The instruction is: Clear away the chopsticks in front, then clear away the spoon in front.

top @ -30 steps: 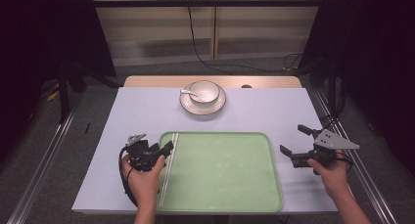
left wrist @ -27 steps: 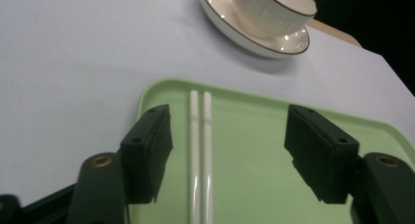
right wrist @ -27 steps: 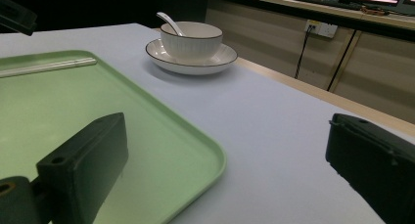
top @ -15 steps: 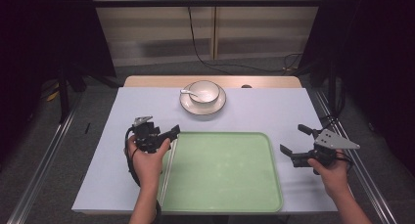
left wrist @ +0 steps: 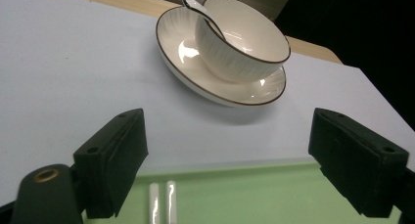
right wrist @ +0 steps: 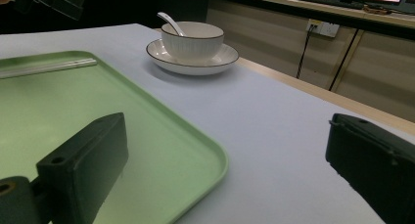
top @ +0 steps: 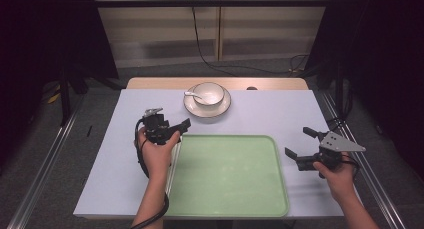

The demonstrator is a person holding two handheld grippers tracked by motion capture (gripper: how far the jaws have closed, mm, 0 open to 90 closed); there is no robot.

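Observation:
A white bowl (top: 209, 92) with a dark rim sits on a matching saucer (top: 207, 109) at the far middle of the table, a white spoon (top: 192, 95) leaning in it. My left gripper (top: 181, 130) is open and empty, held above the far left corner of the green tray (top: 227, 174), a short way before the saucer. In the left gripper view the bowl (left wrist: 244, 38) stands just beyond the wide-apart jaws. My right gripper (top: 300, 142) is open and empty beside the tray's right edge, pointing left towards the bowl (right wrist: 193, 40).
A pair of white chopsticks (left wrist: 161, 204) lies along the tray's left side, partly under my left hand in the high view. A pale sheet (top: 115, 154) covers the table. A wooden strip (top: 150, 83) shows at the far edge. Dark floor and metal rails flank the table.
My left gripper has moved forward and a little right, from the tray's left edge to its far left corner, nearer the bowl. The right gripper has stayed put.

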